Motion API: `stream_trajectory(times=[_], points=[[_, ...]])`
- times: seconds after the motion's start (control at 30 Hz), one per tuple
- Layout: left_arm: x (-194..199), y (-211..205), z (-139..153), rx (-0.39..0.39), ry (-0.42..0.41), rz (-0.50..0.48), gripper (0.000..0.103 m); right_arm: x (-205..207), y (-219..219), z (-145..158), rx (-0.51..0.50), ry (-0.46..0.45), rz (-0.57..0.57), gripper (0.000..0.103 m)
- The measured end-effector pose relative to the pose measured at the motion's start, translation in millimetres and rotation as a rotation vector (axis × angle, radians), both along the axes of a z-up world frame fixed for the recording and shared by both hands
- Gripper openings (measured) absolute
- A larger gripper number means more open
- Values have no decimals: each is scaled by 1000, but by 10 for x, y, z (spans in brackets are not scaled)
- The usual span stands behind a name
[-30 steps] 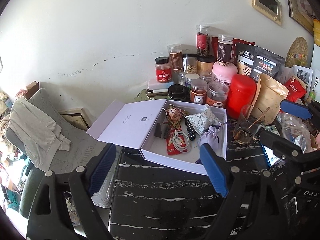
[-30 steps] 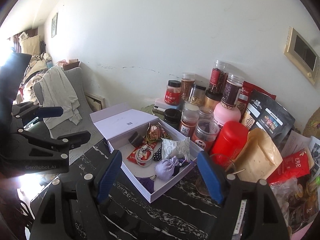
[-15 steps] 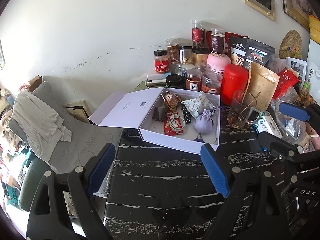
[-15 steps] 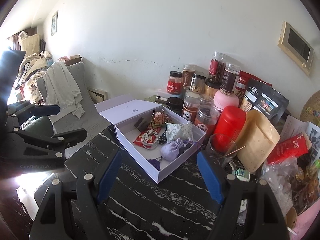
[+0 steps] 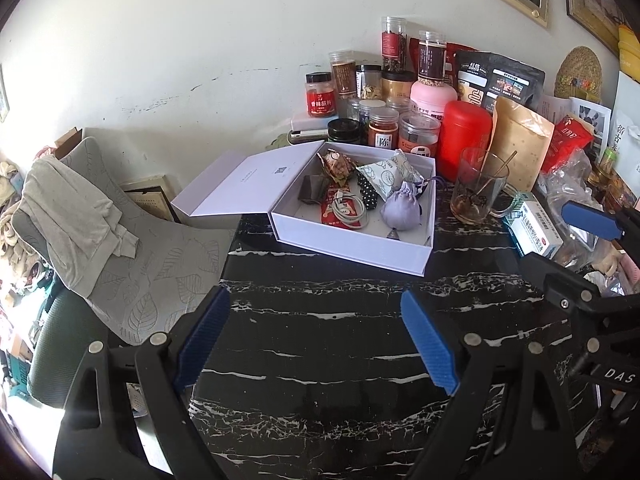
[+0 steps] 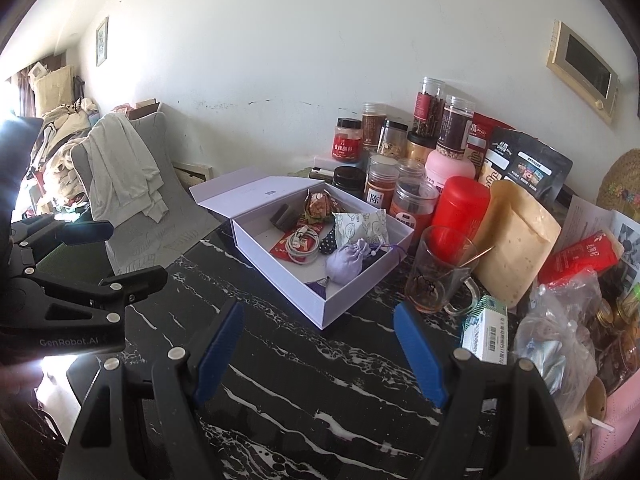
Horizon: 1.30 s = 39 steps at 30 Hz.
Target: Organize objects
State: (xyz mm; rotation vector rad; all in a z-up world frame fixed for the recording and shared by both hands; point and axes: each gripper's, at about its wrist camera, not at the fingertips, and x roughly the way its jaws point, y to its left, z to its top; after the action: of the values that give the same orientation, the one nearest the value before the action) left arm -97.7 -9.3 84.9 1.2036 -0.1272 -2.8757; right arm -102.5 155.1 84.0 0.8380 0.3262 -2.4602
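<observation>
Chair [image 5: 160,272]: far left, beside the bench; grey leaf-patterned cover, a pale grey garment [image 5: 68,216] draped over its back.
Left tool [image 5: 316,344]: blue ribbed pads spread wide, nothing between them; it hangs over bare bench, near the box's front wall but apart from it.
Bench [image 5: 320,320]: black stone-look top with white veins, glossy.
Box [image 5: 352,244]: white rectangular card box, in the middle of the bench just in front of the jars; its long axis runs from front right to back left in the left wrist view; the hinged lid [image 5: 244,184] lies folded open to the left.
Box contents: a red packet [image 5: 340,210] with a coiled white cable [image 5: 348,211] on it, a dark flat piece [image 5: 312,192], a crinkled patterned wrapper [image 5: 336,164], a black dotted strip [image 5: 368,194], a white printed pouch [image 5: 388,172], and a lilac drawstring cloth bag [image 5: 400,208], round and soft.
Jars [image 5: 384,132]: clear plastic cylinders with screw lids behind the box, holding reddish and brown contents; one red-lidded jar [image 5: 320,94] stands on the left.
Red canister [image 5: 464,132]: smooth, opaque, upright, right of the jars.
Glass mug [image 5: 480,192]: clear, a thin metal stick leaning inside, brown residue at the bottom; right of the box.
Kraft pouch [image 5: 520,144]: tan paper, upright behind the mug.
Right tool [image 6: 320,356]: blue pads set wide apart, gripping nothing, above bare bench in front of the box's near corner.
</observation>
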Motion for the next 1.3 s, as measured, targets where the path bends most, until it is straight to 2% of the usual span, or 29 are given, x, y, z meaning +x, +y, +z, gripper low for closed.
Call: stream_trajectory(times=[0.53, 1.3], points=[[74, -34, -201, 3, -49, 26, 86, 70, -20, -102, 8, -17, 24, 78], [138, 18, -171, 7, -46, 8, 86, 70, -8, -146, 9, -29, 24, 78]])
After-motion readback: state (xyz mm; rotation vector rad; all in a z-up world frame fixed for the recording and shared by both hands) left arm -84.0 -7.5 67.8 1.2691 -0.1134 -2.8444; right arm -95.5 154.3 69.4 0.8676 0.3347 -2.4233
